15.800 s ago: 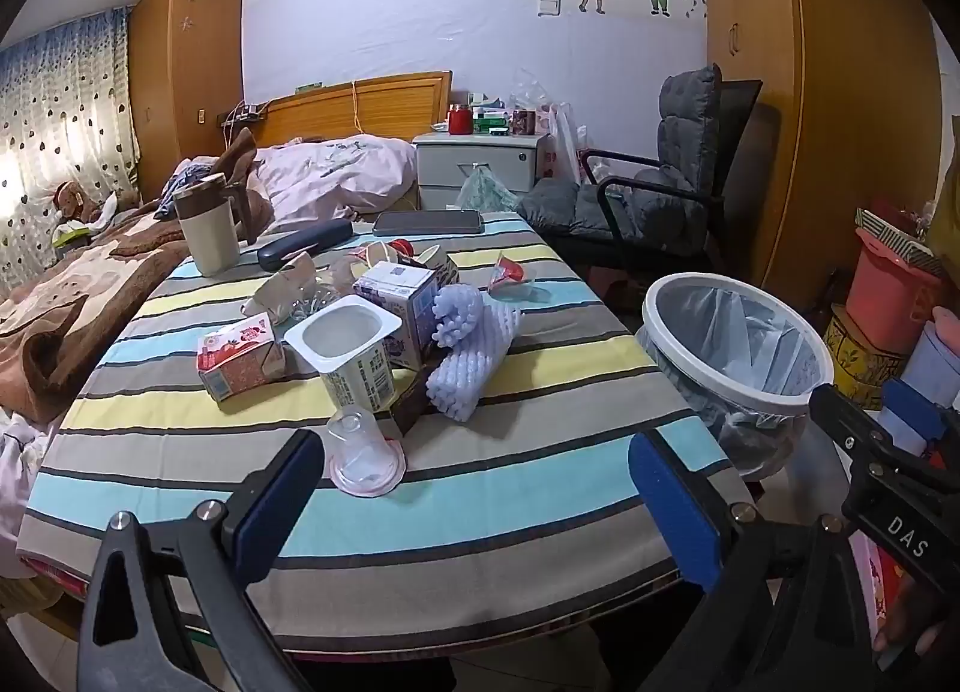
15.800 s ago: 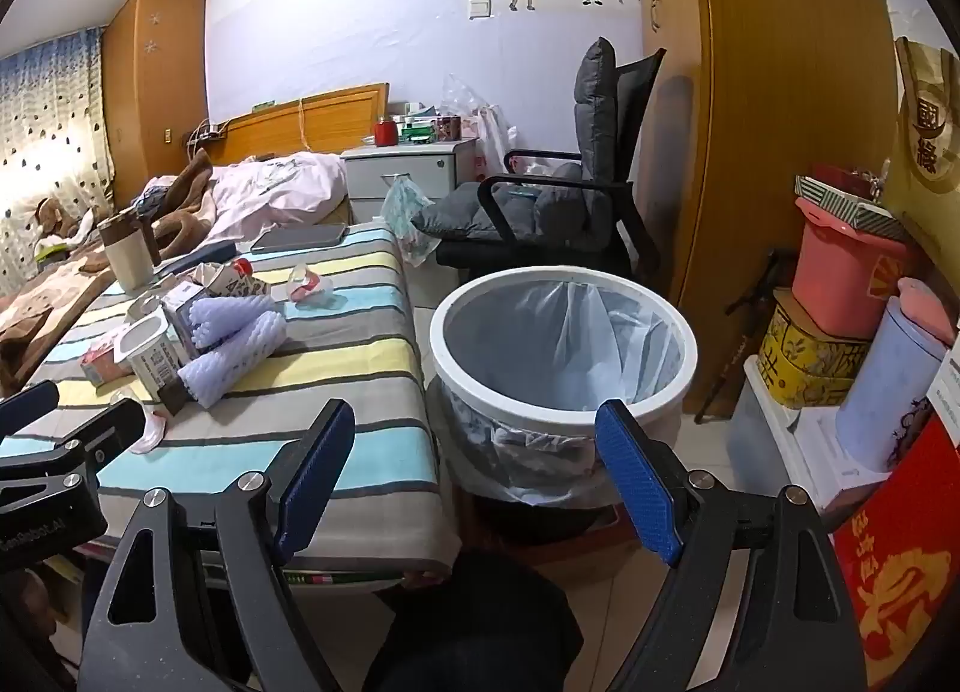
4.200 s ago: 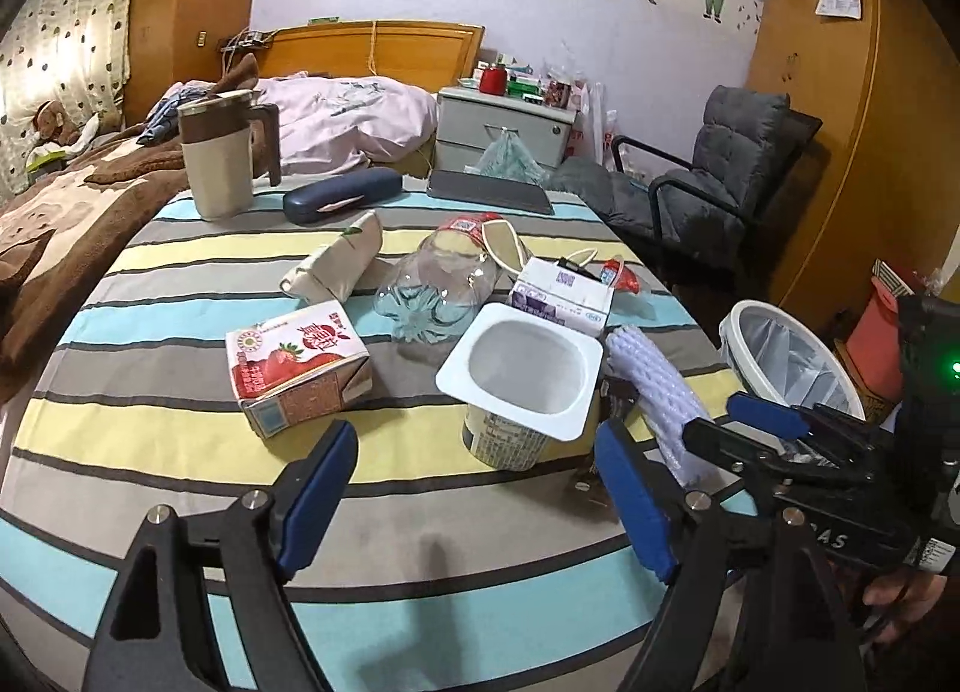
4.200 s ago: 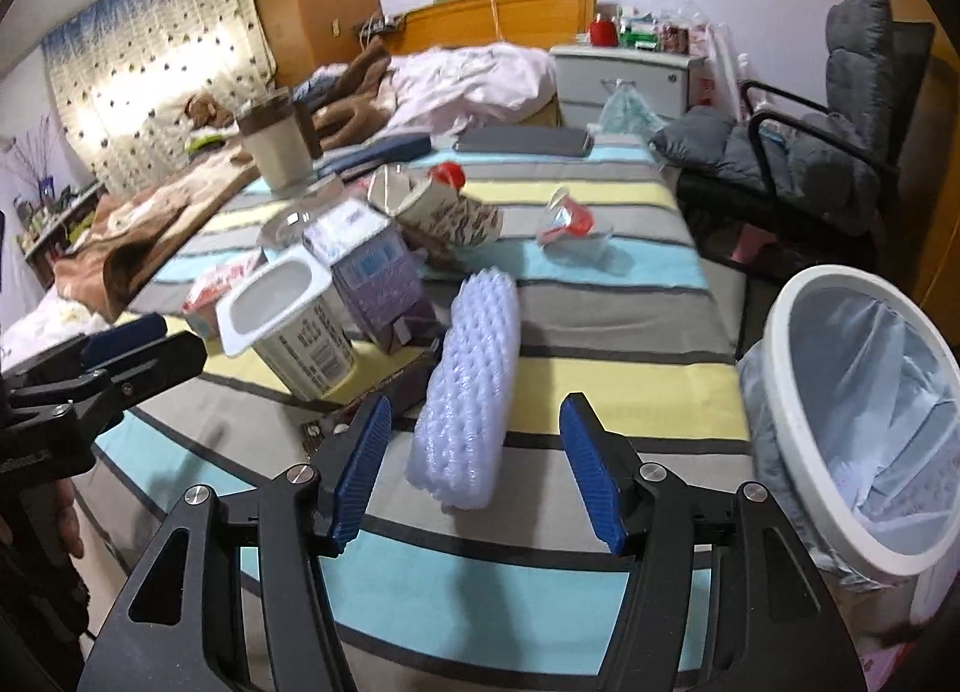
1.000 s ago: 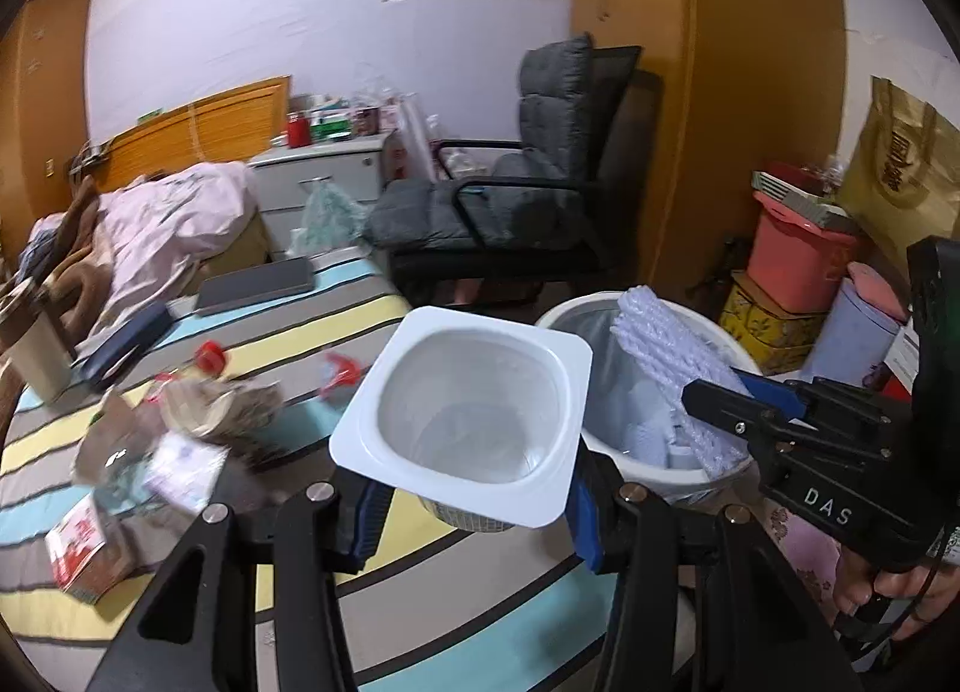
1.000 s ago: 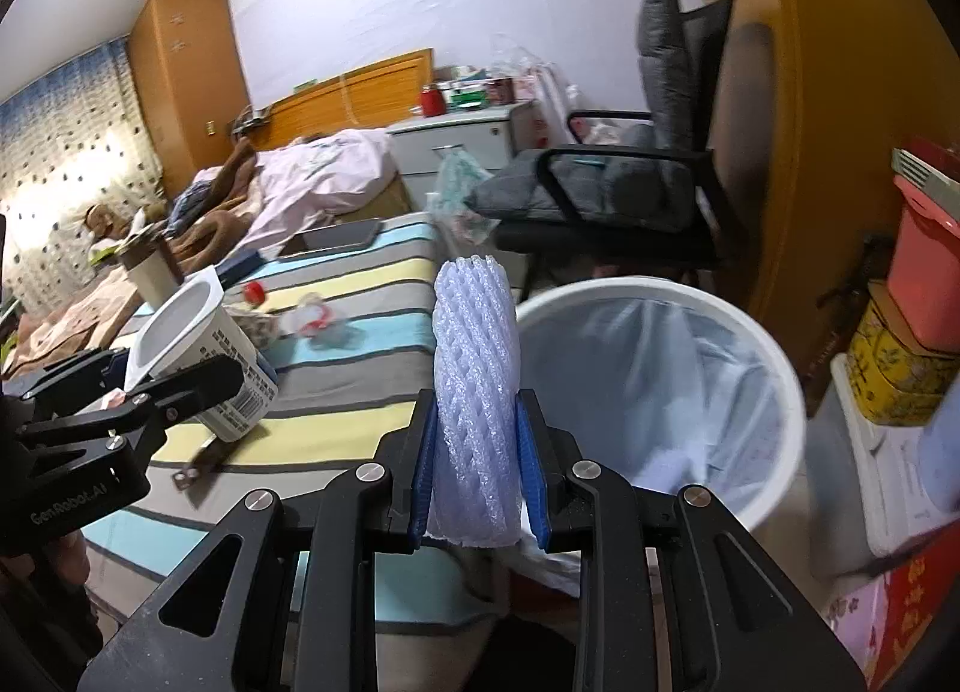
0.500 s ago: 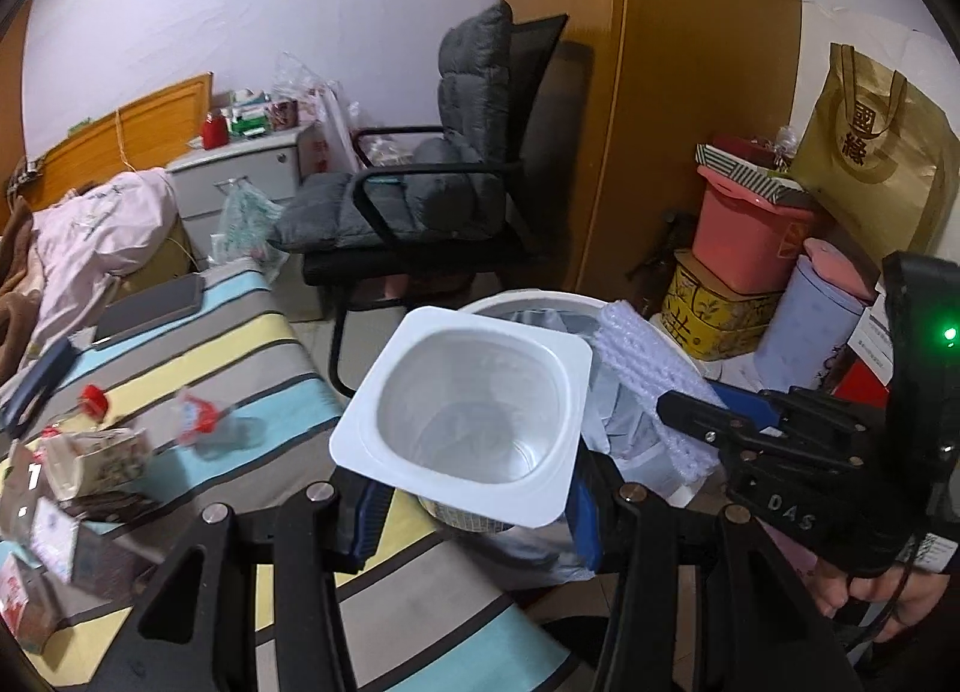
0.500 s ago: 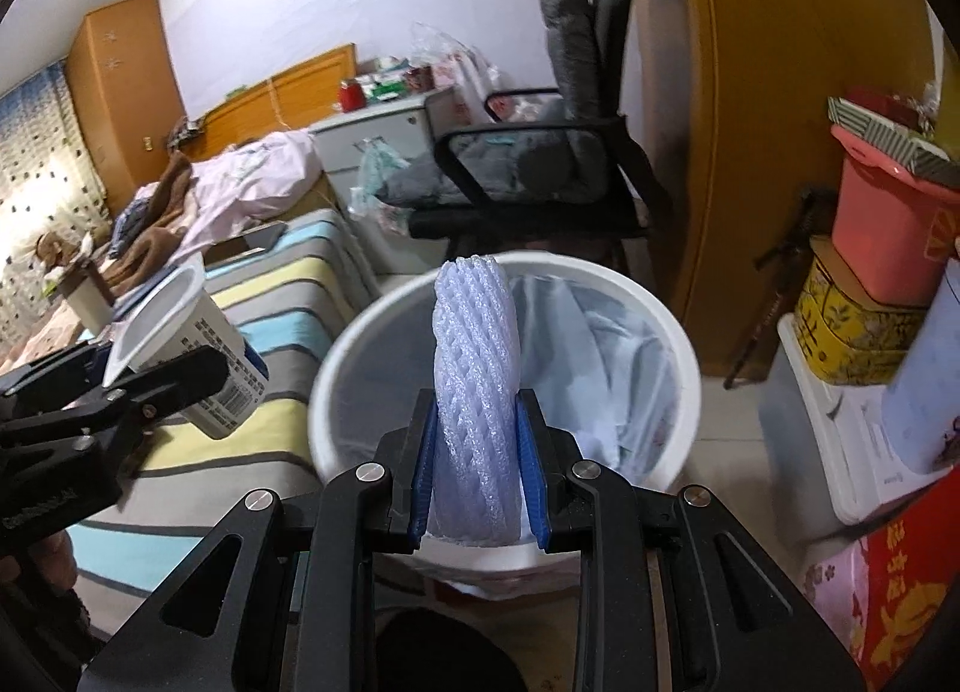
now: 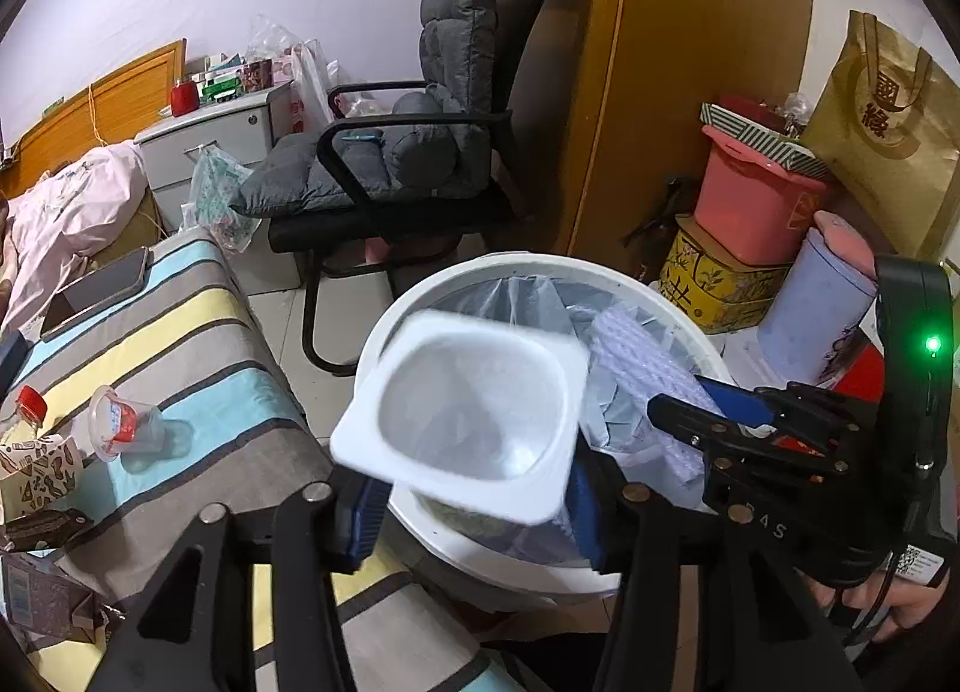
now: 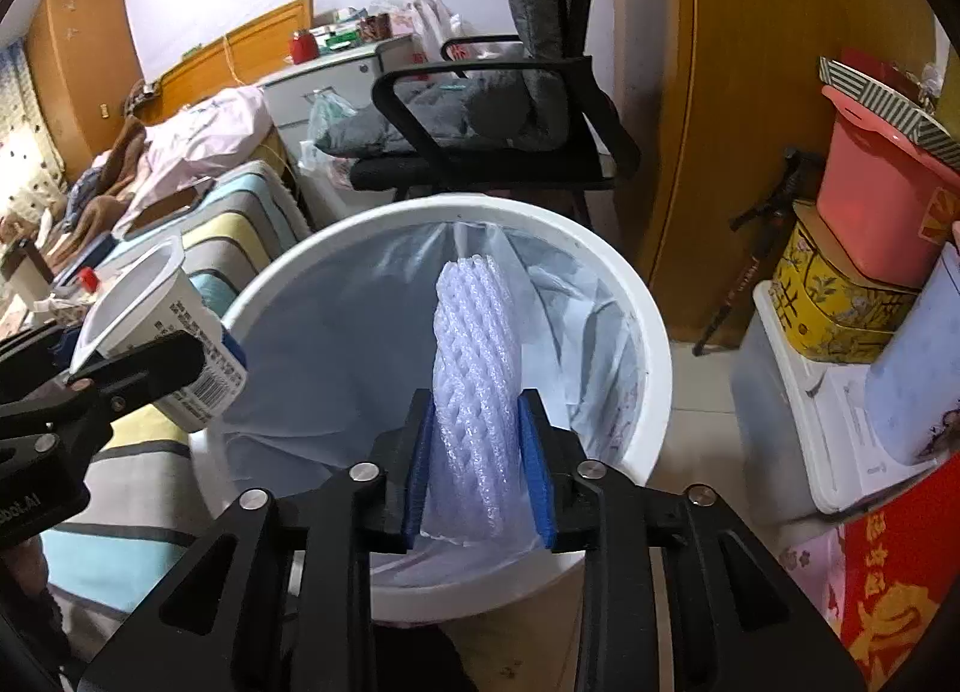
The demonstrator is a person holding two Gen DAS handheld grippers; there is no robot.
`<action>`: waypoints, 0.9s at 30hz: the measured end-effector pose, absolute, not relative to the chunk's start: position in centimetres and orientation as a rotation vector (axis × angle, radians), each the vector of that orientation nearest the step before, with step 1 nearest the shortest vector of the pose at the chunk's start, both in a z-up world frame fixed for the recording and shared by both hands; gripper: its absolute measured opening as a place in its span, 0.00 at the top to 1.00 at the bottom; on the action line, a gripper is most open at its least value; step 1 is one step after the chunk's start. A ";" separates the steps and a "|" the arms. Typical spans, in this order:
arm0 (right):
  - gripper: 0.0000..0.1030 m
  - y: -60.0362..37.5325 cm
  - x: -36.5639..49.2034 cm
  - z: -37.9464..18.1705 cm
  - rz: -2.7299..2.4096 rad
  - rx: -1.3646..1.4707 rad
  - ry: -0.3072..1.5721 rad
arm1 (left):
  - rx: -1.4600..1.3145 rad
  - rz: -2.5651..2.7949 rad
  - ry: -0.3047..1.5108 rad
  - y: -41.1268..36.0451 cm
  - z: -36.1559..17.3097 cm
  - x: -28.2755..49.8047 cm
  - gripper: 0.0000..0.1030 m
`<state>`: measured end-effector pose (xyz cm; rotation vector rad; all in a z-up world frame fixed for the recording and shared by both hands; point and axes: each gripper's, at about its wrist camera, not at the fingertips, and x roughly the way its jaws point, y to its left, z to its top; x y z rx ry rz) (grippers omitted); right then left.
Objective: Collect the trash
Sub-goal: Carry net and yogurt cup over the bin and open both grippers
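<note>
The white bin, lined with a pale bag, stands on the floor beside the table, straight under both grippers. A white yoghurt cup is blurred and tilted between the blue pads of my left gripper. Its jaws are opening and the cup looks loose over the bin's left rim. My right gripper holds a white foam net sleeve upright over the bin's mouth. Its jaws are opening, with the pads still against the foam.
The striped table lies left of the bin with a small clear cup, cartons and a tablet. A grey office chair stands behind the bin. Stacked boxes and a pink tub crowd the right side.
Both grippers have swung right from the table and sunk over the bin. The cup, sharp and level before, is now tilted and blurred. The foam net stays between the right pads.
</note>
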<state>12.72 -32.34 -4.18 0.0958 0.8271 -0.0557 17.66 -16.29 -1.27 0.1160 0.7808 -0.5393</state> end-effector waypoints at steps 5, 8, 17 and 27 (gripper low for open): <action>0.47 -32.6 12.8 -4.2 -0.069 0.093 0.832 | 0.101 -0.546 0.787 -16.2 -1.6 17.8 0.35; 0.43 -32.7 12.7 -4.2 -0.076 0.094 0.830 | 0.097 -0.539 0.787 -16.0 -1.5 17.8 0.35; 0.43 -32.2 12.1 -3.5 -0.074 0.108 0.807 | 0.089 -0.521 0.748 -14.5 -0.3 16.8 0.34; 0.43 -29.8 10.7 -1.8 -0.039 0.109 0.737 | 0.063 -0.452 0.690 -10.8 1.6 14.4 0.33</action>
